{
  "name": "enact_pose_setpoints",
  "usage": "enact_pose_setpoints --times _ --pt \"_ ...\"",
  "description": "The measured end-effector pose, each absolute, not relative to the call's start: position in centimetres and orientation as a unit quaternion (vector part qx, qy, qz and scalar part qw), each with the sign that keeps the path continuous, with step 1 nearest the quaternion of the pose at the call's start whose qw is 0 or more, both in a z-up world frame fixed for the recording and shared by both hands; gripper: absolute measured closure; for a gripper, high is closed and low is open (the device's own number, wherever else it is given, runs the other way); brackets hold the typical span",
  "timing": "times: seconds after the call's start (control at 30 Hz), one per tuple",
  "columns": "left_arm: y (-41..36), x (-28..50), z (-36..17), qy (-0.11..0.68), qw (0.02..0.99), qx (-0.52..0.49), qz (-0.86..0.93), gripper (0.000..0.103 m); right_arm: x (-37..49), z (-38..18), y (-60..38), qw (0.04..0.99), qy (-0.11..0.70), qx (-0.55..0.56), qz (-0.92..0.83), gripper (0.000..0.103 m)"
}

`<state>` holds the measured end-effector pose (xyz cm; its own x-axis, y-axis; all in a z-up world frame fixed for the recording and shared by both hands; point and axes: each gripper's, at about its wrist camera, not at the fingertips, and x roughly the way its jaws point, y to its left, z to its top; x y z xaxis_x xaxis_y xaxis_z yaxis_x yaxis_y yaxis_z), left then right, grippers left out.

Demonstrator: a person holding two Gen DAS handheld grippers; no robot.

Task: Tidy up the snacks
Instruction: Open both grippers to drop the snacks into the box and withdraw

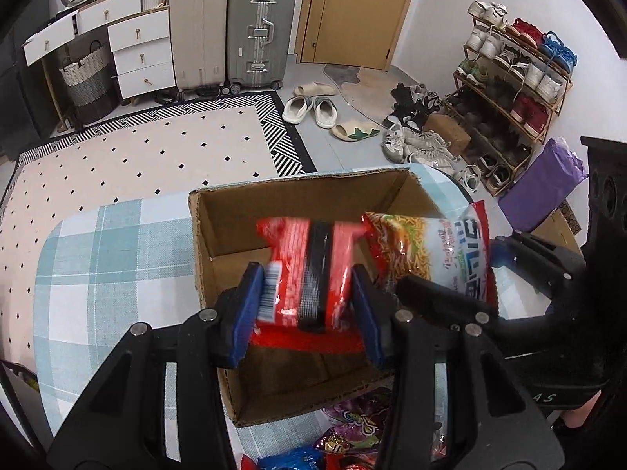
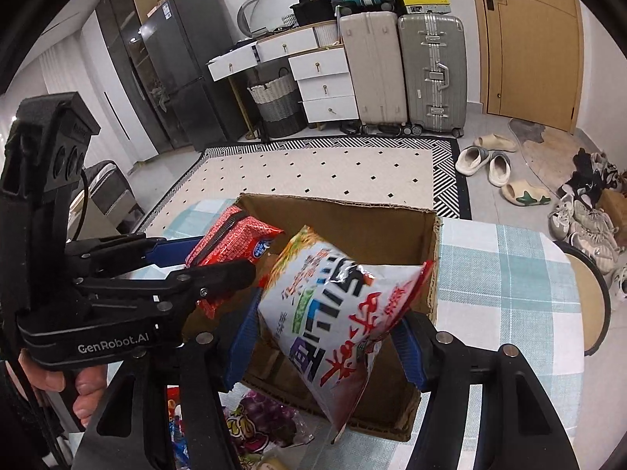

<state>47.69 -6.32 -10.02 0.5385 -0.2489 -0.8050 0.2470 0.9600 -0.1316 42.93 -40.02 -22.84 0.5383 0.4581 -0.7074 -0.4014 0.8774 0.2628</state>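
Note:
An open cardboard box (image 1: 219, 231) stands on a table with a blue plaid cloth (image 1: 98, 258). My left gripper (image 1: 309, 293) is shut on a red snack packet with a black band (image 1: 309, 262), held over the box. It also shows in the right wrist view (image 2: 231, 243). My right gripper (image 2: 329, 337) is shut on a white and red noodle snack bag (image 2: 333, 313), also held over the box (image 2: 352, 215). That bag shows in the left wrist view (image 1: 435, 250), right of the red packet.
Several loose snack packets, purple (image 1: 360, 419) and blue (image 1: 290, 462), lie on the table in front of the box. Beyond the table are a patterned rug (image 1: 156, 149), suitcases (image 1: 258, 27), white drawers (image 1: 141, 55), slippers (image 1: 309, 109) and a shoe rack (image 1: 509, 78).

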Motion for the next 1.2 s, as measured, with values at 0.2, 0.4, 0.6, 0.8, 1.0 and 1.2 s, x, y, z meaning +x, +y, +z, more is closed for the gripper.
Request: enact_pose_setpoints --times 0.2,0.4,0.6,0.8,1.0,1.2 --pt "-5.4 47.7 -10.0 0.455 0.881 -0.01 -0.131 0.036 42.3 -22.0 -40.1 0.893 0.386 0.016 0.232 0.026" --pt "-3.7 44.6 -8.4 0.443 0.886 -0.037 -0.131 0.034 39.1 -19.6 -42.1 0.905 0.353 0.036 0.236 0.022" --pt "-1.8 37.6 -5.2 0.38 0.916 -0.047 -0.12 0.024 32.9 -16.6 -44.2 0.925 0.298 0.037 0.232 0.011" --pt "-1.8 29.8 -0.7 0.301 0.948 -0.015 -0.098 0.018 27.7 -13.4 -44.3 0.939 0.255 0.016 0.23 0.006" --pt "-1.2 22.8 3.0 0.257 0.961 -0.03 -0.098 0.0 22.5 -11.3 -45.2 0.94 0.229 0.055 0.248 0.002" --pt "-0.7 17.2 4.8 0.236 0.967 -0.029 -0.091 0.001 16.6 -10.6 -45.2 0.945 0.211 0.058 0.245 0.001"
